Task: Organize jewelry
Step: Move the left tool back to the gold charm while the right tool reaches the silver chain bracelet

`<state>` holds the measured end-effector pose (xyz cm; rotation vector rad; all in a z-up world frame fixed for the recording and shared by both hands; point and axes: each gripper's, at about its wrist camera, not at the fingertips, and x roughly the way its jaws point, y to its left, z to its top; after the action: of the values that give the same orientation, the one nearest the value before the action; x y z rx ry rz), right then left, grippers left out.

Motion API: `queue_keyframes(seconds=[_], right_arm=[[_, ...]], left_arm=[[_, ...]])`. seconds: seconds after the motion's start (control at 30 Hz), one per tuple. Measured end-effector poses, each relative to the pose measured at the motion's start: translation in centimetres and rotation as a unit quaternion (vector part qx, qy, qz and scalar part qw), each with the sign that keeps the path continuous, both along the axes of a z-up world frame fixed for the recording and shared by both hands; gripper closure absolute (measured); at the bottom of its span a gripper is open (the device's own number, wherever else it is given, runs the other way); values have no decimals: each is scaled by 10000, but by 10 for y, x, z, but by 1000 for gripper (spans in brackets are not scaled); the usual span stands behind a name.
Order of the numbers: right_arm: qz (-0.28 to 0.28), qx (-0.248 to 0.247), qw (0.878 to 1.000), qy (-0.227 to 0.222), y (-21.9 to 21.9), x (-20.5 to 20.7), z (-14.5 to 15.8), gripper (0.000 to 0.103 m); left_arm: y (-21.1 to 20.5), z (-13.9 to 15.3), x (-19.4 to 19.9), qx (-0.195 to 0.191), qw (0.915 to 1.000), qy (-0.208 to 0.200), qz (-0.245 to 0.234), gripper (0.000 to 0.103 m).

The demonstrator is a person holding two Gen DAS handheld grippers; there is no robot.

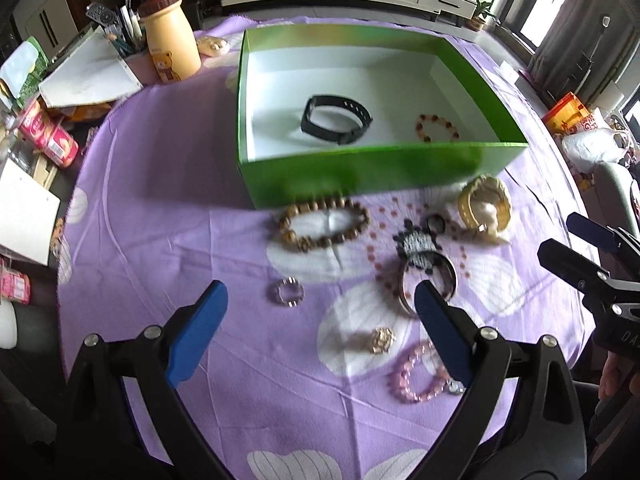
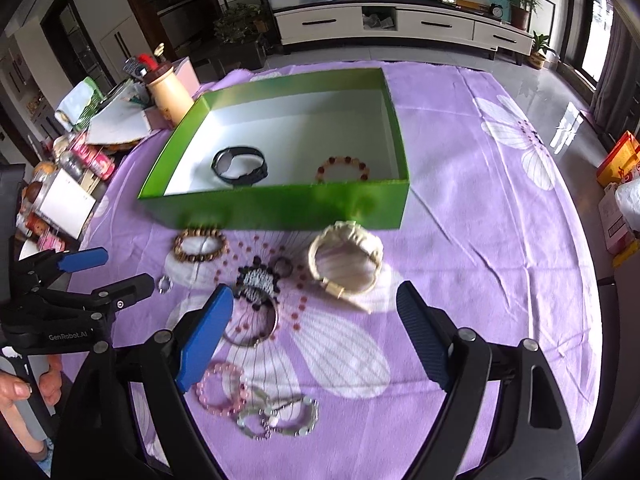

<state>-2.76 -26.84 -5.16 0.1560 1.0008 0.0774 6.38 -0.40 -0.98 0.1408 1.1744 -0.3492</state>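
A green box [image 1: 360,172] [image 2: 280,208] on the purple cloth holds a black watch band [image 1: 348,136] [image 2: 240,180] and a red-bead bracelet [image 1: 418,126] [image 2: 320,170]. In front of it lie a brown bead bracelet [image 1: 292,236] [image 2: 180,244], a cream bangle watch [image 1: 484,200] [image 2: 352,232], a black-and-white beaded piece [image 1: 418,244] [image 2: 256,278], a silver bangle [image 1: 404,296] [image 2: 244,342], a small ring [image 1: 298,300] [image 2: 164,284], a gold piece [image 1: 382,340], a pink bracelet [image 1: 404,384] [image 2: 208,396] and a silver chain [image 2: 280,420]. My left gripper [image 1: 320,288] [image 2: 127,268] hangs open above the ring. My right gripper [image 1: 558,232] [image 2: 315,290] is open and empty, short of the cream bangle.
A yellow bear bottle [image 1: 170,40] [image 2: 168,92], papers [image 1: 88,76] and pink cans [image 1: 48,136] crowd the table's left side. Bags [image 1: 572,116] stand on the floor to the right. The cloth right of the box [image 2: 480,200] is bare.
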Motion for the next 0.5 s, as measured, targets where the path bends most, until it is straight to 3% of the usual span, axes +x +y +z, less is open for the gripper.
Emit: queue_keyframes(seconds=[0.27, 0.5], right_arm=[[203, 110, 9995, 196, 0, -39, -27, 19], [237, 258, 9988, 335, -3, -62, -46, 20]], left_arm=[[4, -21, -31, -268, 9991, 260, -203, 9], [-4, -41, -34, -475, 9969, 574, -238, 30]])
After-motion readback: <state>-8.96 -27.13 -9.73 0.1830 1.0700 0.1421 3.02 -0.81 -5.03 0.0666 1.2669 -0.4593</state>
